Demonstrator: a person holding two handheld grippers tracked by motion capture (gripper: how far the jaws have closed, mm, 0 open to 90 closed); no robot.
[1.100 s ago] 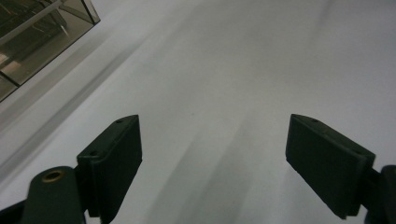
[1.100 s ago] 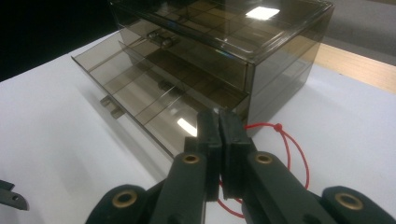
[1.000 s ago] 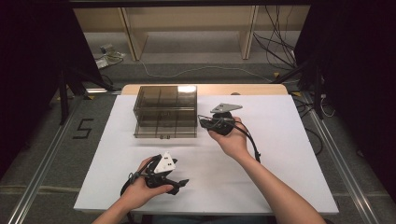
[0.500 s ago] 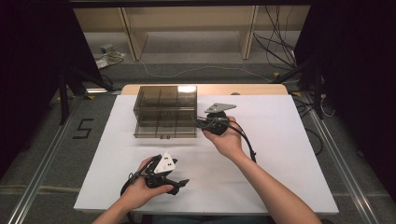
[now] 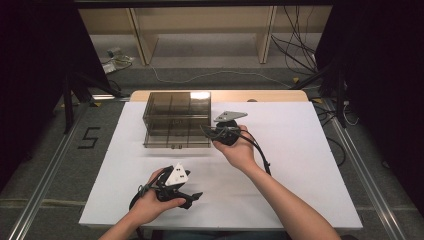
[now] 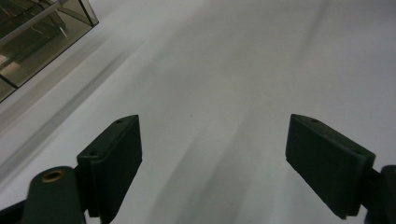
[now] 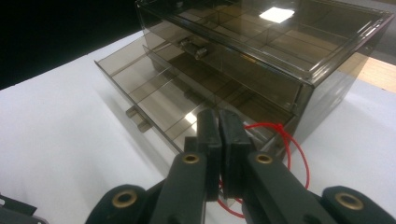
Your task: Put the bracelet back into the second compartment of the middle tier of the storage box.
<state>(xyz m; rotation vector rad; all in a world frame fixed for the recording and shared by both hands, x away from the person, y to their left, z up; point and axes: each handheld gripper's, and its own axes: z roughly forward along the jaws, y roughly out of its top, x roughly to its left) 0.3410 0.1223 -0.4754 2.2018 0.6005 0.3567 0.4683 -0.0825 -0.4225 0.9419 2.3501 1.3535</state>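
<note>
White paper covers the surface (image 5: 310,150), which stands in a dim room with shelving and cables on the floor behind it. Toward the far edge, left of centre, sits the smoked see-through drawer box (image 5: 175,117). Its lower drawer (image 7: 154,93) is pulled out toward the near edge, and its divided compartments look bare as far as the tint lets me tell.

The right hand-held gripper (image 5: 204,129) is held level at the box's near right corner, with its tips pointing at the open drawer. Over the last second it has edged in from the right to get there. Its jaws are pressed together, and a thin red cord loop (image 7: 279,124) comes out from between them and arcs up beside the drawer's right corner, so the cord looks pinched rather than just lying there.

That small approach suggests the carrying is nearly done. What is left, I judge, is to bring the loop over a compartment and let it go. The cord is light and springy, so it could cling to a pad or drape over the drawer wall.

The left hand-held gripper (image 5: 194,199) has stayed put near the near edge, left of centre, with its jaws spread wide over bare paper and holding nothing.
</note>
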